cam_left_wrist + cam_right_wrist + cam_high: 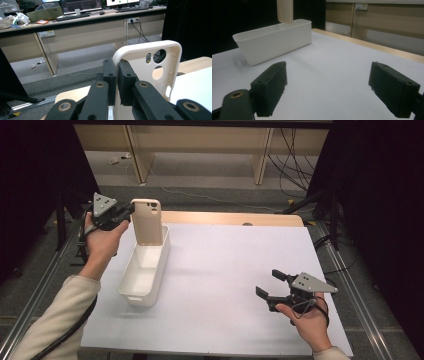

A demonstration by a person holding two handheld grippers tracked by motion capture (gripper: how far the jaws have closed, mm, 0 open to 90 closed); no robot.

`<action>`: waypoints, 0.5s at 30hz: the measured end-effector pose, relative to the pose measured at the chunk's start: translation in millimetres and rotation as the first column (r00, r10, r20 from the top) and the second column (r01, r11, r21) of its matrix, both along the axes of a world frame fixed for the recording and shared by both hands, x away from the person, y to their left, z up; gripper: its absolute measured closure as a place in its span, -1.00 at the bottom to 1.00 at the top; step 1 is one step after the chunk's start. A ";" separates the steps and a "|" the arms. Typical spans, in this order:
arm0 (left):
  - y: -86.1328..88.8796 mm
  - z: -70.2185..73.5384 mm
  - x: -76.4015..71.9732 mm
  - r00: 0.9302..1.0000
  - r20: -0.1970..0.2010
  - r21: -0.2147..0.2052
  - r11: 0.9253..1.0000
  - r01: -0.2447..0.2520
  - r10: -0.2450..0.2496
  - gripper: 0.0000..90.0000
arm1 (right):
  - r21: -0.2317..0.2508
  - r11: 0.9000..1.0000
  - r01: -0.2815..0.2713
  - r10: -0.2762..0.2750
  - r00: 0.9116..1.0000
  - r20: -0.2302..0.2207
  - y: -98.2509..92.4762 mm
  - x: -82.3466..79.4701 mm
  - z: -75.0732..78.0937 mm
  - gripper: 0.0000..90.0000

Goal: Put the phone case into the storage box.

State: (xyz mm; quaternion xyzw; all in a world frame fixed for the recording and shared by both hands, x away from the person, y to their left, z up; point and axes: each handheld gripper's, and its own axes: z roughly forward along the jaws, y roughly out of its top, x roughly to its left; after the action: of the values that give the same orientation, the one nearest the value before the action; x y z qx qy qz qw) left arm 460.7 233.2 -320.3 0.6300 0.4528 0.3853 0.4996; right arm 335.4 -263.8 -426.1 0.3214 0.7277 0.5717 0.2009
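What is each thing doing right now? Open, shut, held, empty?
Left gripper: jaws shut on the phone case's edge.
Phone case: held upright, lower end at the bin's far end.
White bin: open-topped, resting on the table.
Right gripper: jaws open, nothing between them.

The table (235,270) has a white top and a wood edge at the far side. Dark curtains (30,180) hang well off to both sides of the tongs. Past the left tongs lies a grey floor (82,56) with a thin cable (75,73) on it. Farther off stands a long wood desk (75,37). On it sit keyboards (72,17), screens (80,5), a cup (77,11) and a woven basket (45,13). More cables (295,165) hang under the desk, far beyond the right tongs.
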 end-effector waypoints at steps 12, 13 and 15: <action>-1.7 -1.2 4.5 1.000 0.002 0.004 1.000 0.001 -0.001 0.89 | 0.001 1.000 0.001 -0.001 1.000 -0.001 -0.5 -0.1 0.1 -0.63; -1.7 -1.2 4.8 1.000 0.002 0.003 1.000 0.000 0.000 0.89 | 0.001 1.000 -0.001 0.001 1.000 0.002 -0.5 0.1 0.0 -0.64; -1.7 -1.2 5.5 1.000 0.003 0.006 1.000 0.000 0.000 0.89 | -0.001 1.000 -0.002 0.002 1.000 -0.003 -0.5 -0.2 0.2 -0.64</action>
State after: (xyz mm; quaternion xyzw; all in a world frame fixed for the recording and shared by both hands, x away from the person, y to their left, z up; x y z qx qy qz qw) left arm 466.2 231.5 -321.4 0.6308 0.4513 0.3875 0.4983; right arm 335.2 -264.3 -425.9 0.3216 0.7286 0.5710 0.1993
